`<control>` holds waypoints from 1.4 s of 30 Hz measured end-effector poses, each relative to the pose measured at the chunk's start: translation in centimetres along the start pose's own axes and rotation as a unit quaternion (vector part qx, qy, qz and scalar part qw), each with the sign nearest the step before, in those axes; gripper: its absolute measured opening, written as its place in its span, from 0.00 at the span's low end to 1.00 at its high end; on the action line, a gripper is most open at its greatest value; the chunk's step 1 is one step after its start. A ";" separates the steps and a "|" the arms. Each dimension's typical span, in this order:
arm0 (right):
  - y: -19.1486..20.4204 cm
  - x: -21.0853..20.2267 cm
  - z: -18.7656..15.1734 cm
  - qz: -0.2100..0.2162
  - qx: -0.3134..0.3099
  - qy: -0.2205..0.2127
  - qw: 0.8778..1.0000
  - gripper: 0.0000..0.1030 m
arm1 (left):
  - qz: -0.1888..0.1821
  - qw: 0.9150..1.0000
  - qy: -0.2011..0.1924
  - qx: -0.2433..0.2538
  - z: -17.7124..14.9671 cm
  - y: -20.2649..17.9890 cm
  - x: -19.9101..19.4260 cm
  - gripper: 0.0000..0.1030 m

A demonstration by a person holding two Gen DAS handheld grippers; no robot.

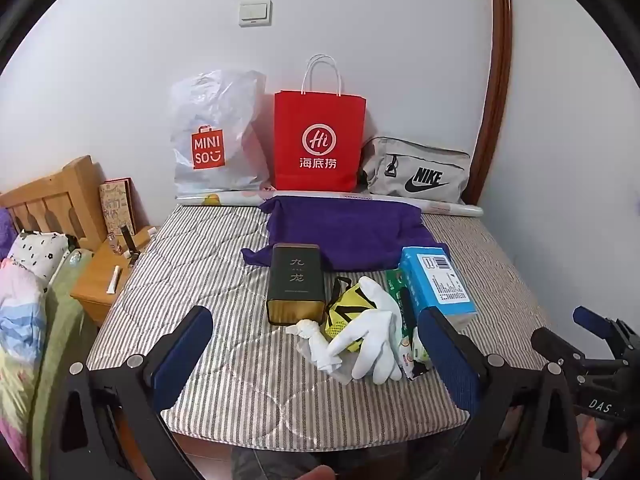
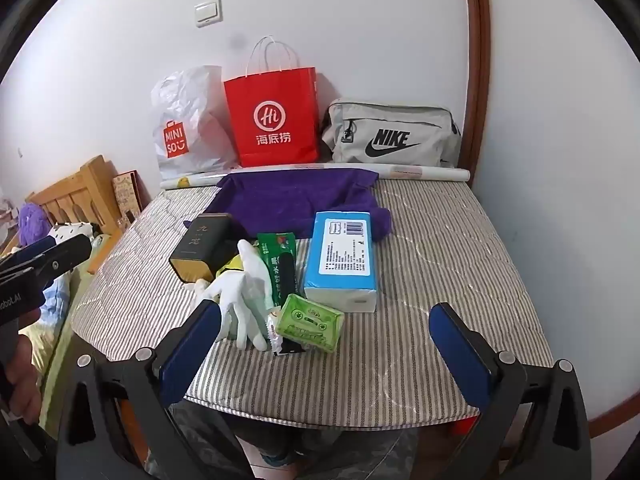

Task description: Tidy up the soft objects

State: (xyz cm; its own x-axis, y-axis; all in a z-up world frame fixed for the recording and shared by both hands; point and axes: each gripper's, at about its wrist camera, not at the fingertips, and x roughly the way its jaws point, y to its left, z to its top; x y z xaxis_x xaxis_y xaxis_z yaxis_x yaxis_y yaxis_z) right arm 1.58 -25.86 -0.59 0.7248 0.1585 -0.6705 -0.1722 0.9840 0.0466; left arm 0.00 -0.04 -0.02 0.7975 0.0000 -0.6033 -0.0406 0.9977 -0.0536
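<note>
On the striped mattress (image 1: 224, 264) (image 2: 432, 240) lie a purple cloth (image 1: 348, 236) (image 2: 292, 200), white gloves (image 1: 372, 340) (image 2: 244, 292), a yellow mesh pouch (image 1: 348, 308), a blue tissue pack (image 1: 438, 284) (image 2: 342, 256), a dark tin (image 1: 295, 284) (image 2: 202, 246), a green snack packet (image 2: 280, 264) and a green cassette-print pack (image 2: 310, 324). My left gripper (image 1: 320, 356) hovers open at the near edge, short of the gloves. My right gripper (image 2: 326, 344) is open too, nothing between its pads, near the cassette pack. It also shows at the right of the left wrist view, the right gripper (image 1: 592, 332).
Against the back wall stand a white Miniso plastic bag (image 1: 212, 136) (image 2: 188, 124), a red paper bag (image 1: 320, 140) (image 2: 276, 116) and a grey Nike pouch (image 1: 418, 170) (image 2: 392, 136), behind a rolled sheet (image 1: 440, 206). A wooden bedside stand (image 1: 104, 276) and bedding sit left.
</note>
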 end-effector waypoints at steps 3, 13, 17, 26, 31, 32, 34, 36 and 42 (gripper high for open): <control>-0.1 0.3 0.0 -0.002 0.004 0.002 1.000 1.00 | 0.003 1.000 0.004 0.007 -0.1 -0.4 0.1 1.00; 0.9 -0.8 -0.5 0.001 0.001 -0.003 1.000 1.00 | -0.002 1.000 -0.001 0.009 0.4 -0.7 -0.7 1.00; 1.0 -0.3 -0.5 0.006 -0.005 -0.001 1.000 1.00 | -0.002 1.000 -0.002 0.005 0.0 -0.1 -0.4 1.00; 1.2 -0.4 -0.5 0.010 -0.007 0.001 1.000 1.00 | 0.001 1.000 -0.003 0.005 -0.2 0.0 -0.4 1.00; 1.4 -0.4 -0.4 0.010 -0.009 0.002 1.000 1.00 | 0.003 1.000 -0.004 0.005 -0.4 0.0 -0.5 1.00; 1.4 -0.4 -0.4 0.010 -0.009 0.002 1.000 1.00 | 0.002 1.000 -0.004 0.004 -0.3 0.0 -0.5 1.00; 1.4 -0.4 -0.4 0.010 -0.009 0.002 1.000 1.00 | -0.002 1.000 -0.004 0.004 -0.3 0.0 -0.6 1.00; 1.4 -0.4 -0.4 0.010 -0.009 0.001 1.000 1.00 | -0.002 1.000 -0.003 0.001 -0.3 0.2 -0.7 1.00; 1.7 -0.3 -0.5 0.008 -0.012 0.004 1.000 1.00 | -0.001 1.000 -0.004 0.002 -0.3 0.3 -0.6 1.00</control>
State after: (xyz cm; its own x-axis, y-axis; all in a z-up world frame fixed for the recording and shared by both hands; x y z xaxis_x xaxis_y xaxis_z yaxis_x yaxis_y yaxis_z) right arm 0.71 -24.32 -0.64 0.7157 0.1742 -0.6763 -0.2001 0.9789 0.0404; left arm -0.70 0.22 0.13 0.8025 -0.0012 -0.5966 -0.0372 0.9980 -0.0520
